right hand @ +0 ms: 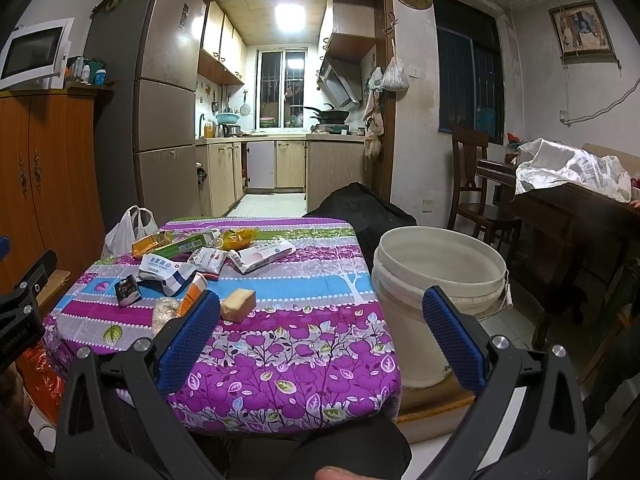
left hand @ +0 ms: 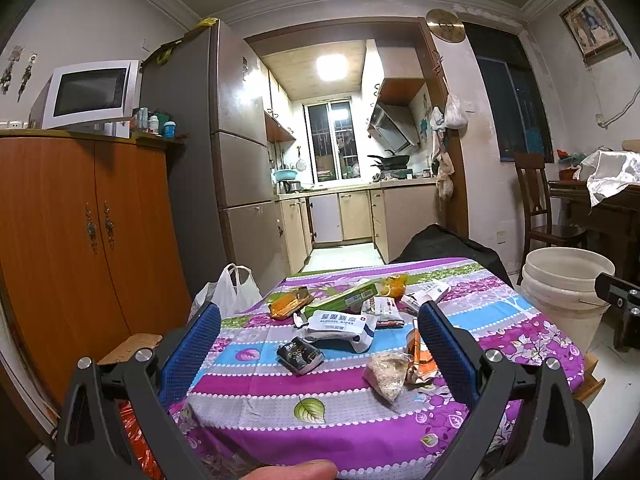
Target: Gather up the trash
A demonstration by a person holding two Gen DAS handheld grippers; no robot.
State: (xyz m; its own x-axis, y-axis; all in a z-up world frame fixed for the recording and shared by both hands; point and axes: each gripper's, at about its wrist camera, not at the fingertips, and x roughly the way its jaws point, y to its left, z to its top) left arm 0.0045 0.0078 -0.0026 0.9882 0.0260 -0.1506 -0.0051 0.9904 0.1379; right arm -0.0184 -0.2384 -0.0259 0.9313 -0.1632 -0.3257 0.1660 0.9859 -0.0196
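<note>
a: while both tools hover short of the table [right hand: 280,360], what state are they in?
b: my left gripper [left hand: 320,326] has its blue pads spread wide, gripping nothing. my right gripper [right hand: 322,314] likewise, pads apart and empty.
a: trash position?
b: wrappers are scattered on the floral cloth: alcohol wipes pack [left hand: 340,326], green box [left hand: 344,296], black packet [left hand: 300,354]. my right finger [left hand: 448,352] hides part of the orange wrapper [left hand: 418,356]. white bucket [right hand: 440,280] stands just beside the table, its base cut off by my right-hand pad.
</note>
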